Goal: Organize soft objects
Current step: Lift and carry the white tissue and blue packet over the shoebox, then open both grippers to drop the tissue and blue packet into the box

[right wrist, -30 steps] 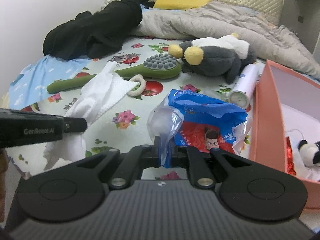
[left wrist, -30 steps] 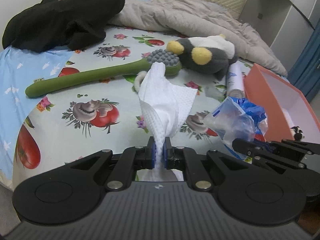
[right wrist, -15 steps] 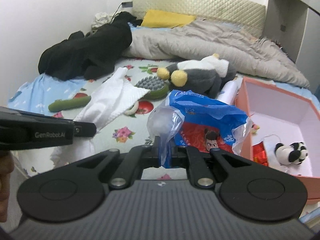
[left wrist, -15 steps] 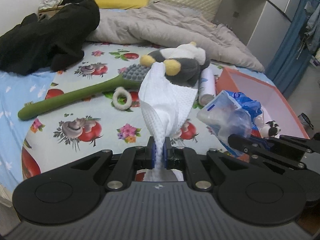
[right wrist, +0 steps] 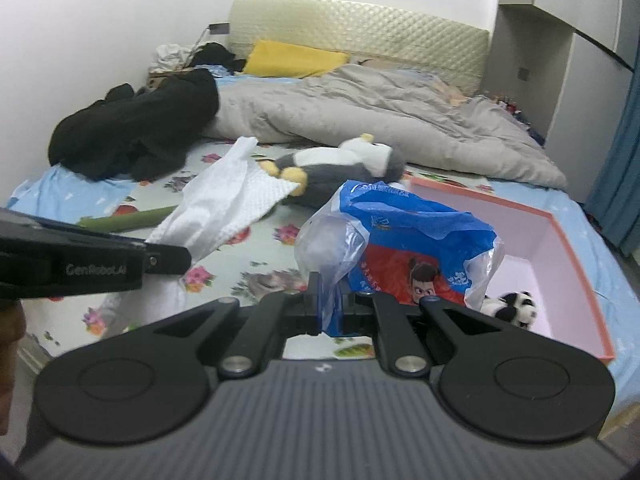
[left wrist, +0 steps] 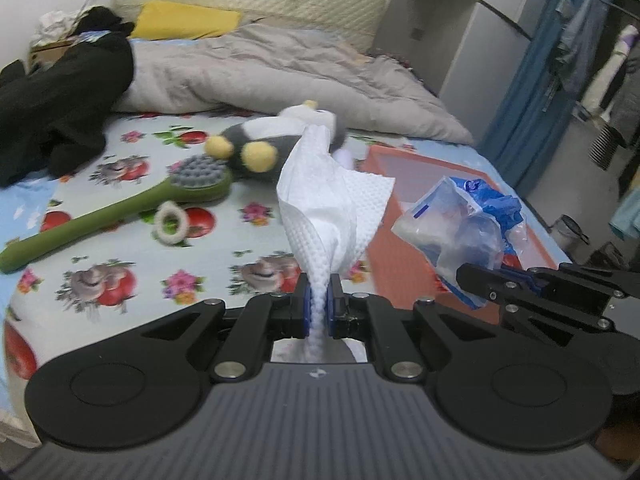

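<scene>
My left gripper [left wrist: 319,307] is shut on a white textured cloth [left wrist: 332,204] that stands up from its jaws, held above the bed. The same cloth [right wrist: 224,196] shows at the left in the right wrist view, pinched by the left gripper [right wrist: 182,258]. My right gripper [right wrist: 329,306] is shut on a blue, red and clear plastic bag [right wrist: 404,240], also lifted; that bag [left wrist: 468,224] hangs at the right in the left wrist view. A grey and white plush toy [left wrist: 276,140] lies on the bed behind. An orange box [right wrist: 560,264] with a pale inside holds a small panda plush [right wrist: 510,308].
On the fruit-print sheet [left wrist: 132,264] lie a green long-handled brush [left wrist: 120,208] and a white ring [left wrist: 172,222]. A black garment [left wrist: 56,104], a grey duvet [left wrist: 280,76] and a yellow pillow [left wrist: 184,20] fill the bed's far side. A blue curtain [left wrist: 532,92] hangs at right.
Both grippers have risen and pulled back with the cloth and the bag still held. The bed looks farther below, and the orange box with its panda plush has come more into view.
</scene>
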A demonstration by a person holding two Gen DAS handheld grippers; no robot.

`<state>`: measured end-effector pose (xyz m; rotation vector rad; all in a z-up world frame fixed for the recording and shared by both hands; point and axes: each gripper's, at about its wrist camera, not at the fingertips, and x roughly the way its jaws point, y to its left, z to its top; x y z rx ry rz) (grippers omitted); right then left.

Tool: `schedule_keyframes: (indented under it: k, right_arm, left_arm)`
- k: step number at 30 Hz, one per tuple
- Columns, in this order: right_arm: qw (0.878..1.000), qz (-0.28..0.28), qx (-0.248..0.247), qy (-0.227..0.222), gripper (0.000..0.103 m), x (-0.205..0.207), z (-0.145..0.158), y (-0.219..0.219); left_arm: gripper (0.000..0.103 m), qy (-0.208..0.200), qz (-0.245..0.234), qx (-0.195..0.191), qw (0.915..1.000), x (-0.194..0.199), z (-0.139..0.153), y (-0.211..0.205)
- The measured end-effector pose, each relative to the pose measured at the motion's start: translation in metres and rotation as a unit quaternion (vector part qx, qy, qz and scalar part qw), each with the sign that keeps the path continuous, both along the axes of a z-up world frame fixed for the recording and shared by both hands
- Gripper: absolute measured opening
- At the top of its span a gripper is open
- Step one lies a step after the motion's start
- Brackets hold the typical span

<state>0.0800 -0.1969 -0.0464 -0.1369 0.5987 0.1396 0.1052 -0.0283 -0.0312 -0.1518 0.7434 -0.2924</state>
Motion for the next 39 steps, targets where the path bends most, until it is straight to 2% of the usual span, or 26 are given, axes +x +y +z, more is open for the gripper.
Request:
schedule_keyframes:
  k: [9, 20, 31, 35, 39]
  right_arm:
    - [0.999, -0.045, -0.018, 0.005, 0.01, -0.019, 0.002, -0.049]
    - [0.994, -0.106, 0.007, 0.021, 0.01, 0.004, 0.0, -0.105]
    - [0.986, -0.144, 0.042, 0.076, 0.01, 0.067, -0.031, -0.185]
    - [0.983, -0.134, 0.062, 0.106, 0.01, 0.089, -0.047, -0.207]
    - [0.982, -0.119, 0.069, 0.126, 0.01, 0.107, -0.062, -0.212]
  left_arm:
    - [0.009, -0.01, -0.032, -0.026, 0.9991, -0.005, 0.009, -0.053]
    - [0.009, 0.011, -0.092, -0.009, 0.9956, 0.048, 0.012, -0.129]
    - [0.009, 0.077, -0.127, 0.017, 0.9888, 0.126, -0.022, -0.21]
    - [0.01, 0.099, -0.131, 0.027, 0.986, 0.153, -0.039, -0.236]
    - [0.01, 0.118, -0.131, 0.038, 0.9836, 0.177, -0.056, -0.256]
